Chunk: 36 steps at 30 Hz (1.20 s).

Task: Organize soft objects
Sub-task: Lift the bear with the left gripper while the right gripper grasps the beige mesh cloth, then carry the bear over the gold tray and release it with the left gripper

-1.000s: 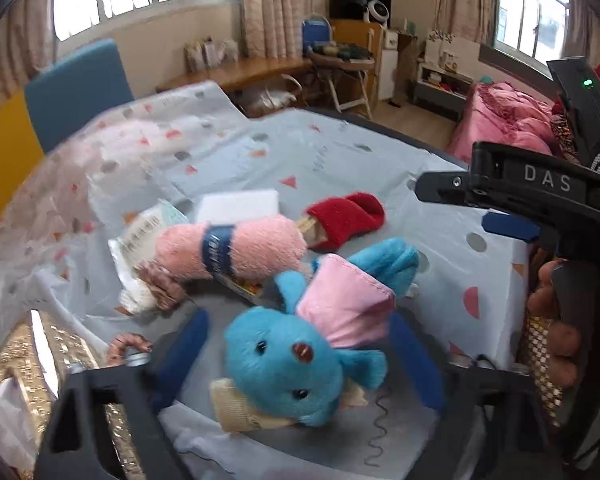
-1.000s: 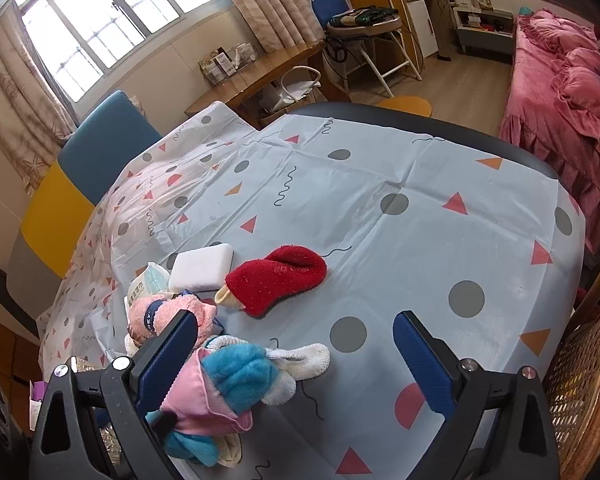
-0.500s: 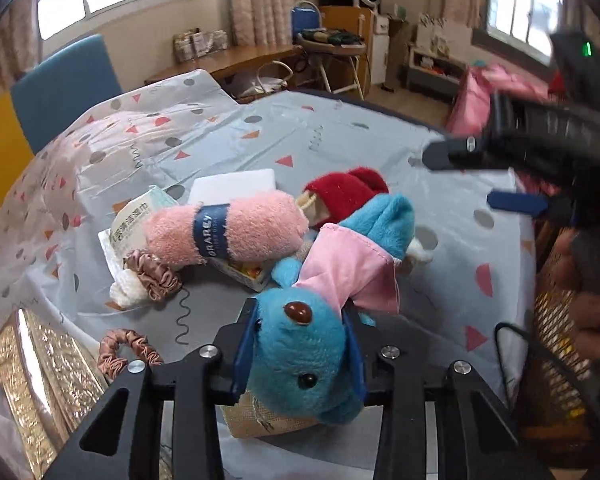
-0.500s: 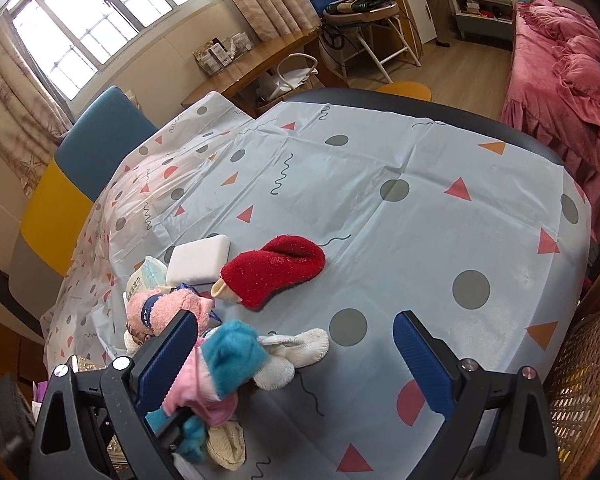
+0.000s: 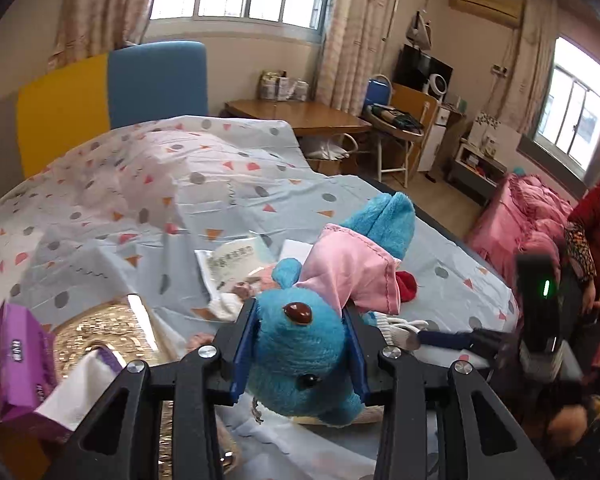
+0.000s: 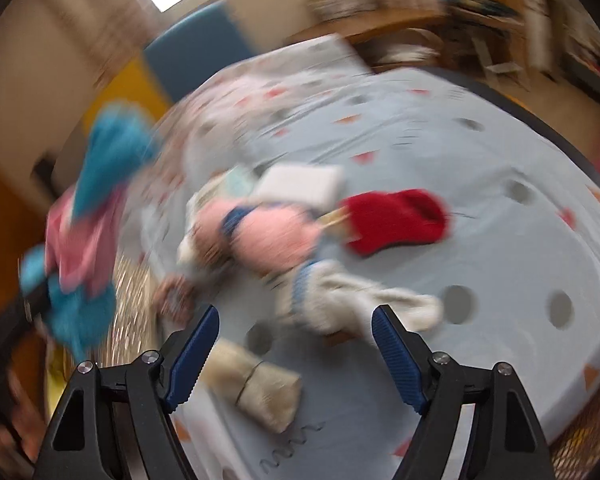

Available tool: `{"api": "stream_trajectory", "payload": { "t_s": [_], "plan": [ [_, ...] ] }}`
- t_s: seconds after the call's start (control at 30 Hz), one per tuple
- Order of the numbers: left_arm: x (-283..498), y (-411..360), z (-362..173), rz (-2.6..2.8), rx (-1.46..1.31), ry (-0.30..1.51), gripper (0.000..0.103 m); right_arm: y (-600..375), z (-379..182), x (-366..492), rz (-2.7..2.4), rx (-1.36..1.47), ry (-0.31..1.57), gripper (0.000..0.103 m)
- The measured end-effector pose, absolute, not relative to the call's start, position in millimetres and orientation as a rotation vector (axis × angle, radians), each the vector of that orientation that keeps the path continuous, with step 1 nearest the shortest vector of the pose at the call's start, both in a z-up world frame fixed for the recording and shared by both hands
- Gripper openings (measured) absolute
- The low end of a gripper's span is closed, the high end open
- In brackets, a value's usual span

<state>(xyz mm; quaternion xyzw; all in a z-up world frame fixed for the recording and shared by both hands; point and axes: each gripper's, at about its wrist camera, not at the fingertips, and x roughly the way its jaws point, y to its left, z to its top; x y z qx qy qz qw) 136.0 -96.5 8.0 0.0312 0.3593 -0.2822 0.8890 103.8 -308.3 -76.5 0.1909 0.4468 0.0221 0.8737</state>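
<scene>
My left gripper (image 5: 299, 314) is shut on the head of a blue plush toy (image 5: 300, 364) in a pink dress and holds it up off the table. In the blurred right wrist view the toy (image 6: 100, 160) hangs at the left. My right gripper (image 6: 296, 320) hovers over the pile with its jaws closing. They are still wide apart and the pads press on nothing. A white sock (image 6: 360, 300) lies just beyond its fingertips and a beige roll (image 6: 260, 384) lies below them. A pink roll (image 6: 260, 232) and a red sock (image 6: 396, 220) lie farther off.
A gold tray (image 5: 100, 328) and a purple tissue box (image 5: 20, 360) sit at the table's near left edge. A white block (image 6: 300, 180), a tissue packet (image 5: 236, 264) and a scrunchie (image 6: 176, 292) lie by the pile. The patterned tablecloth (image 6: 500, 260) stretches right.
My left gripper closed on the blue toy's head and lifted it off the table. My right gripper swung toward the pile, rolled, and its jaws narrowed.
</scene>
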Motion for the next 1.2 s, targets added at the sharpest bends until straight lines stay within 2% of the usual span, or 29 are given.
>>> {"api": "stream_trajectory", "payload": {
  "t_s": [0.2, 0.43, 0.5, 0.57, 0.63, 0.93, 1.2],
  "plan": [
    [162, -71, 22, -0.508, 0.017, 0.754, 0.041, -223, -103, 114, 0.158, -0.046, 1.073, 0.081],
    [189, -20, 55, -0.362, -0.071, 0.707, 0.042, -211, -132, 135, 0.159, -0.145, 1.161, 0.079],
    [191, 4, 63, -0.307, -0.096, 0.686, 0.042, -208, -134, 133, 0.18, -0.154, 1.163, 0.068],
    [192, 32, 70, -0.255, -0.124, 0.668, 0.042, -203, -135, 130, 0.19, -0.169, 1.158, 0.043],
    [189, 61, 73, -0.204, -0.145, 0.649, 0.042, -198, -139, 127, 0.18, -0.193, 1.165, 0.029],
    [147, 169, 56, 0.011, -0.183, 0.622, 0.042, -195, -137, 130, 0.163, -0.212, 1.175, 0.029],
    [108, 220, 9, 0.138, -0.26, 0.705, 0.043, -201, -135, 131, 0.169, -0.213, 1.184, 0.026]
  ]
}}
